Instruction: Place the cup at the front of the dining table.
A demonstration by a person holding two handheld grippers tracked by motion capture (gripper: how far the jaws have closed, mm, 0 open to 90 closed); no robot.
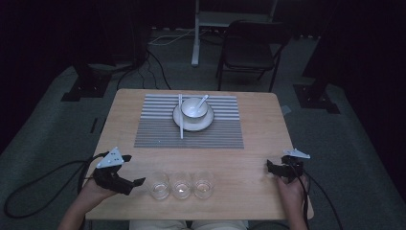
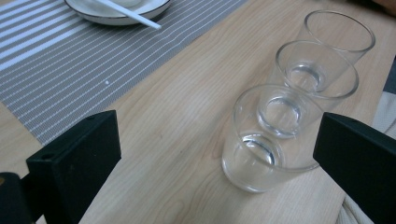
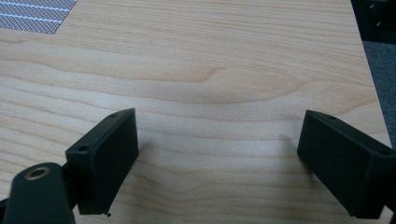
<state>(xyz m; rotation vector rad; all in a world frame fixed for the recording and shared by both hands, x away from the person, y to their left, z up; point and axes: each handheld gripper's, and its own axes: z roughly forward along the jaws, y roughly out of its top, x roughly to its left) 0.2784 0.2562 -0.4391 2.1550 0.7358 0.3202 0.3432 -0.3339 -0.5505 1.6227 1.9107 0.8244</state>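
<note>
Three clear glasses stand in a row near the table's front edge: the left glass (image 1: 159, 186) (image 2: 261, 144), the middle glass (image 1: 182, 185) (image 2: 310, 79) and the right glass (image 1: 204, 183) (image 2: 338, 35). My left gripper (image 1: 128, 170) (image 2: 217, 158) is open just left of the row, its jaws pointing at the nearest glass and holding nothing. My right gripper (image 1: 269, 166) (image 3: 217, 158) is open over bare wood at the front right, jaws wide apart and holding nothing.
A grey striped placemat (image 1: 158, 132) (image 2: 56, 70) lies mid-table with a white plate (image 1: 187, 125) (image 2: 116, 17), a bowl (image 1: 194, 109), a spoon (image 1: 202, 100) and white chopsticks (image 1: 181, 125) (image 2: 128, 13). A black chair (image 1: 251, 50) stands beyond the table. The table's right edge (image 3: 369, 79) is close to my right gripper.
</note>
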